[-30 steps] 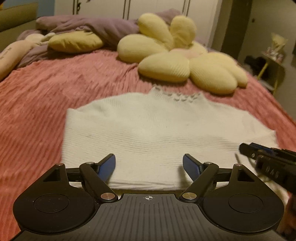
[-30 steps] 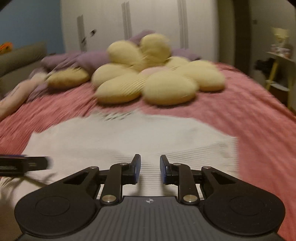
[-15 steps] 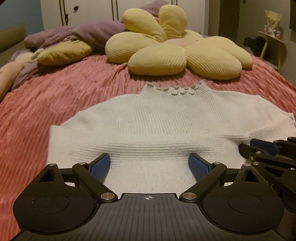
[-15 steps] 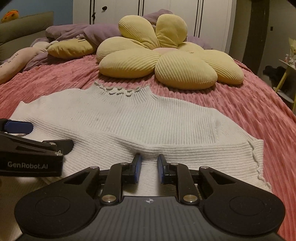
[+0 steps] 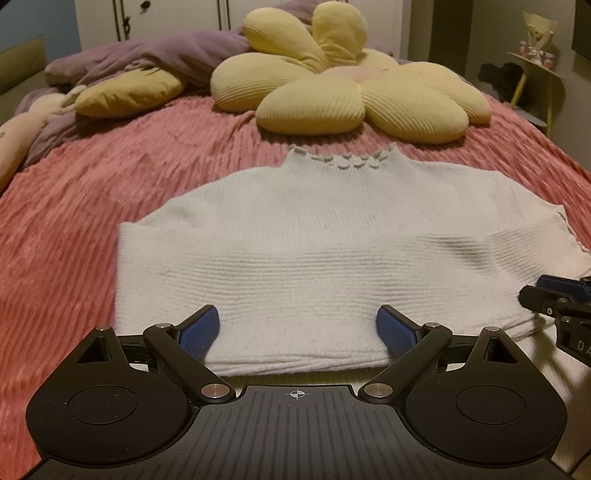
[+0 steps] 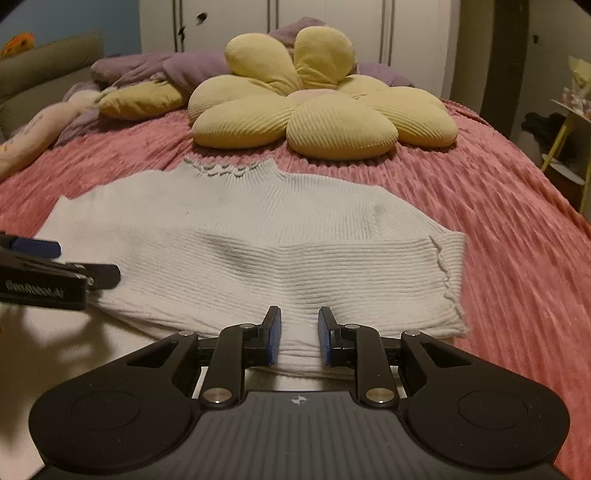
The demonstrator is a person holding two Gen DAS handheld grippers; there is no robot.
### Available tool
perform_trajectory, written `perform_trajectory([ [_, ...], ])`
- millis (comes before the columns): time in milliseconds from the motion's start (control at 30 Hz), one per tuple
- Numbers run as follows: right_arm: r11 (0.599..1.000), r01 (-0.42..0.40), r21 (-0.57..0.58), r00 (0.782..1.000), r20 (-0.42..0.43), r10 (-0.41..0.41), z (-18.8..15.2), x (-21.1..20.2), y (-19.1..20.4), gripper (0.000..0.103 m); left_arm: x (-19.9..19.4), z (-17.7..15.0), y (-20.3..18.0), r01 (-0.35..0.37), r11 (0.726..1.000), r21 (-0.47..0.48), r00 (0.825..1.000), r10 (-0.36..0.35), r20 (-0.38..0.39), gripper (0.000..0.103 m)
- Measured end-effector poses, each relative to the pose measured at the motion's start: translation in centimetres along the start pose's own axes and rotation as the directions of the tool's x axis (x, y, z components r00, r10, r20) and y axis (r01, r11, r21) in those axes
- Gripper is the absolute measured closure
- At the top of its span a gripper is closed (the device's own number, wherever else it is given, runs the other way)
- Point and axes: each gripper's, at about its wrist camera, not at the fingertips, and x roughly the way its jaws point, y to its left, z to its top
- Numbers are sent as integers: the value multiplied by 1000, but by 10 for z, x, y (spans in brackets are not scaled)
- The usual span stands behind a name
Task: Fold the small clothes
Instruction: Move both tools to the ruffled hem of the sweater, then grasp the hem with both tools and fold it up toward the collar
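Left wrist view: spread left tongs (image 5: 298, 329) hover over a white sweater (image 5: 332, 236); nearly closed right tongs (image 6: 297, 334), opening and empty, could snag its hem.

Both wrist views look low and close across the sweater (image 5: 314, 236) toward the flower pillow (image 6: 314, 110).

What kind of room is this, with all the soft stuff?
It looks like a bedroom. A pink ribbed blanket covers a wide bed, a big yellow flower-shaped cushion and a rumpled purple duvet lie at its far end, and white wardrobe doors stand behind. A white knitted sweater lies spread on the blanket.
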Motion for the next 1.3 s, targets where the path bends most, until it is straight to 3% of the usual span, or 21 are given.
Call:
perform_trajectory([
  [200, 998, 50, -31, 998, -25, -51, -5, -21, 4, 79, -29, -20, 11, -30, 999, 34, 1000, 30, 0, 7],
  [267, 999, 49, -10, 997, -61, -49, -15, -38, 3, 66, -45, -37, 21, -37, 999, 23, 999, 38, -26, 7],
  [467, 990, -65, 124, 993, -87, 77, -89, -131, -17, 63, -118, -118, 54, 1, 999, -40, 999, -3, -50, 7],
  [667, 944, -113, 310, 978, -132, 161, -156, -201, -35, 61, -176, -184, 72, 54, 988, -147, 992, -71, -108, 7],
  [800, 913, -146, 382, 965, -148, 216, -182, -219, -41, 59, -193, -205, 81, 97, 975, -198, 983, -125, -134, 19],
  [1000, 856, -216, 470, 935, -151, 320, -202, -227, -47, 53, -200, -217, 99, 179, 935, -306, 959, -235, -157, 38],
  [1100, 842, -230, 488, 924, -162, 346, -208, -224, -45, 55, -201, -219, 98, 197, 934, -299, 949, -259, -182, 47],
  [1200, 844, -231, 483, 927, -154, 342, -208, -227, -43, 66, -205, -222, 98, 201, 940, -277, 945, -260, -200, 58],
  [1300, 841, -229, 490, 927, -155, 343, -210, -226, -47, 72, -206, -224, 100, 226, 934, -278, 933, -289, -212, 61],
])
